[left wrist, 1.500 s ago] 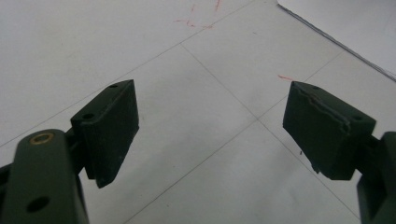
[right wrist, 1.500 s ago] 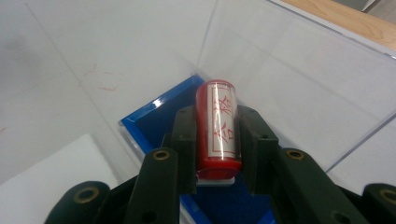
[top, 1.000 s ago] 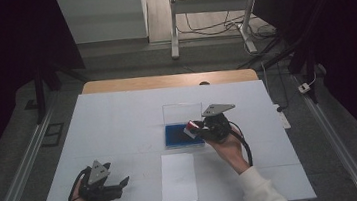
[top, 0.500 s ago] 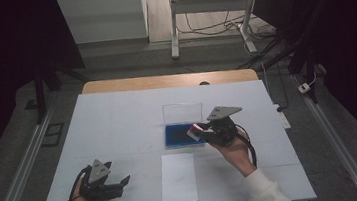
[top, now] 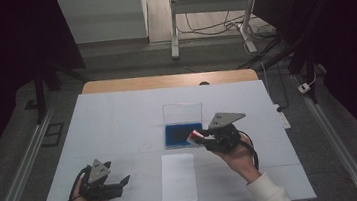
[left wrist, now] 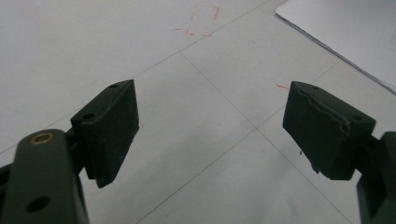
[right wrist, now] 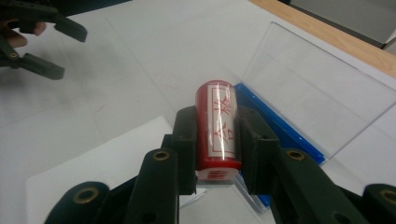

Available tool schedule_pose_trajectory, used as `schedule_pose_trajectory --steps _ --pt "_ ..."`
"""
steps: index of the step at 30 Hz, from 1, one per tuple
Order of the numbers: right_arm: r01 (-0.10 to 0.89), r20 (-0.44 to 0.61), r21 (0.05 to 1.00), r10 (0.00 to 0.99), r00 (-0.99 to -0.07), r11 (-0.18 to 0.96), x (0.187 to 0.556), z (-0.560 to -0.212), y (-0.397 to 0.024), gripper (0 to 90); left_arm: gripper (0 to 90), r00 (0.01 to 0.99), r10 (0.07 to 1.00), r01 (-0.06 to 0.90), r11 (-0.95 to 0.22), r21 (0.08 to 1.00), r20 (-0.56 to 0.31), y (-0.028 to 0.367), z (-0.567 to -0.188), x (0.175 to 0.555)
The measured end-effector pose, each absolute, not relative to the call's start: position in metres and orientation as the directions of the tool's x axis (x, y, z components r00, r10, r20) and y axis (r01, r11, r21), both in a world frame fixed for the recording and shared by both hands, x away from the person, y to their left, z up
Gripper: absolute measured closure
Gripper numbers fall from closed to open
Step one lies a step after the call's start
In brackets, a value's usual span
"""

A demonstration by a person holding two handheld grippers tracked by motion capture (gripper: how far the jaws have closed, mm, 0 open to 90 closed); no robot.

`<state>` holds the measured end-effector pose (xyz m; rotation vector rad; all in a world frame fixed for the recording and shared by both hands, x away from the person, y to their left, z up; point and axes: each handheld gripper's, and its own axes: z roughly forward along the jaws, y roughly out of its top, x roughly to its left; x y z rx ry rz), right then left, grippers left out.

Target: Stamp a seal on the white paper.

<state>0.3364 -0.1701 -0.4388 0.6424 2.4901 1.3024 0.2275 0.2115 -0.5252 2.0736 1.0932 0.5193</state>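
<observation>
I observe my right hand-held gripper (right wrist: 215, 140) clamping a red cylindrical stamp (right wrist: 217, 126) with white label and red characters, over the blue ink pad (top: 184, 134); left hand-held gripper (left wrist: 210, 126) spread wide above the worktop (top: 118, 122)

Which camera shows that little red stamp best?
The right gripper view: the red stamp sits close up between the right gripper's fingers, its label readable. The high view shows it as a small red speck. The left gripper view adds nothing.
</observation>
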Motion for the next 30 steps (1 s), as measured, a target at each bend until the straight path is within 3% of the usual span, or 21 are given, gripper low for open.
schedule_pose_trajectory --steps 30 --pt "0.211 -0.027 0.767 0.359 -0.933 0.606 0.301 -0.448 -0.139 70.0 18.9 0.560 0.828 0.530 -0.388 0.754 0.032 0.209 -0.524 0.226"
